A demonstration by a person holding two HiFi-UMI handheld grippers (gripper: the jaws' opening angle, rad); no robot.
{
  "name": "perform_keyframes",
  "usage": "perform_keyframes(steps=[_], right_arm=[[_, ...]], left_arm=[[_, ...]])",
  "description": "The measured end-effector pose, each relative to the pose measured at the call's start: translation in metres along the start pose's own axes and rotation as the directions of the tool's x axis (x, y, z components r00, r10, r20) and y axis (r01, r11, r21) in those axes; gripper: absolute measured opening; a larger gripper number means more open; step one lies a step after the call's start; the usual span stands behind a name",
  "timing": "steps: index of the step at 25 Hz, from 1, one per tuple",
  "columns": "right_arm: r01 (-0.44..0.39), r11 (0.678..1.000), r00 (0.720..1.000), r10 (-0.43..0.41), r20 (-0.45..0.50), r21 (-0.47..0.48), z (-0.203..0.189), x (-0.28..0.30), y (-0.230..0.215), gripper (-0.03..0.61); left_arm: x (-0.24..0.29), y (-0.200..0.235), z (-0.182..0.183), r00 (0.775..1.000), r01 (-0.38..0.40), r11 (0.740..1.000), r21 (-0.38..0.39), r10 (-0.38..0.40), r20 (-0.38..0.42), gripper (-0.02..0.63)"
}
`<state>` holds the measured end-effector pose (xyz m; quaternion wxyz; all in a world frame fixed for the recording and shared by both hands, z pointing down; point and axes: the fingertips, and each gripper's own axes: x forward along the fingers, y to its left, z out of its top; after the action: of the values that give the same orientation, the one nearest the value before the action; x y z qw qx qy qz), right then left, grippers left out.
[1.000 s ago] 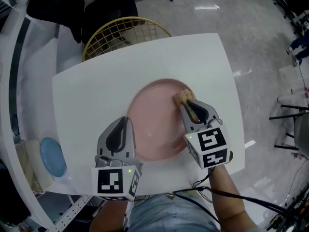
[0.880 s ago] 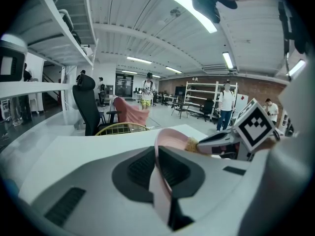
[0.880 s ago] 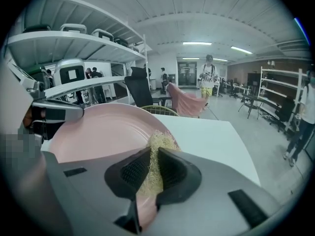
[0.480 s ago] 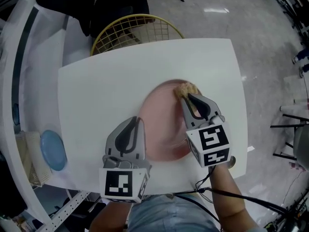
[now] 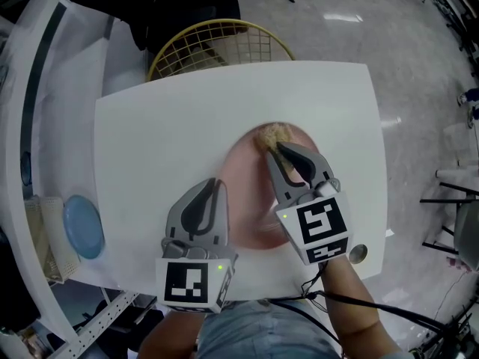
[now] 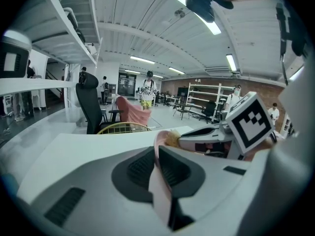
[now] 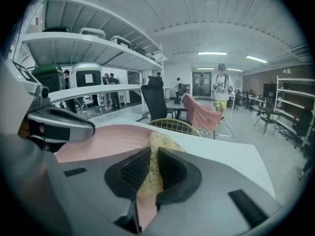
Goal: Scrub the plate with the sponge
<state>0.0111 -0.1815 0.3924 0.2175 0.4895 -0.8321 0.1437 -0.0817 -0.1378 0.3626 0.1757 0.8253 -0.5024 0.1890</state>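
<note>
I am clamping my left tool (image 6: 155,156) onto the near-left rim of the round pink plate (image 5: 251,204). Its jaws are closed down to the thickness of that rim, so that the plate cannot slide on the white surface (image 5: 165,133) under the scrubbing. My right tool (image 7: 151,163) is squeezing the tan fibrous sponge (image 5: 271,134), jaws nearly together, with the sponge bulging past the tips so that the soft part, not the tool, is meeting the plate. I am pressing it against the plate's far edge, which I judge is the patch being scrubbed. The plate is lying right of the surface's middle, between both tools.
</note>
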Motion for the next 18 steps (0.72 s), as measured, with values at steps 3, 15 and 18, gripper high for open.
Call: perform_keyframes(steps=[3,15,18], right_arm=[[-0.035,0.999,0.999,0.035,0.015,-0.018,0.004,0.0,0.012,0.054],[-0.166,0.983,0.985,0.17,0.032,-0.083,0.003,-0.014,0.057,0.054],[-0.19,0.977,0.98,0.194,0.037,-0.092,0.0,-0.019,0.065,0.054]], left_arm=[[0.0,0.004,0.0,1.0,-0.008,1.0,0.007,0.008,0.009,0.023],[0.004,0.009,-0.003,1.0,-0.015,0.999,0.032,0.014,0.011,0.023],[0.004,0.007,-0.005,1.0,-0.014,0.999,0.03,0.014,0.004,0.023]])
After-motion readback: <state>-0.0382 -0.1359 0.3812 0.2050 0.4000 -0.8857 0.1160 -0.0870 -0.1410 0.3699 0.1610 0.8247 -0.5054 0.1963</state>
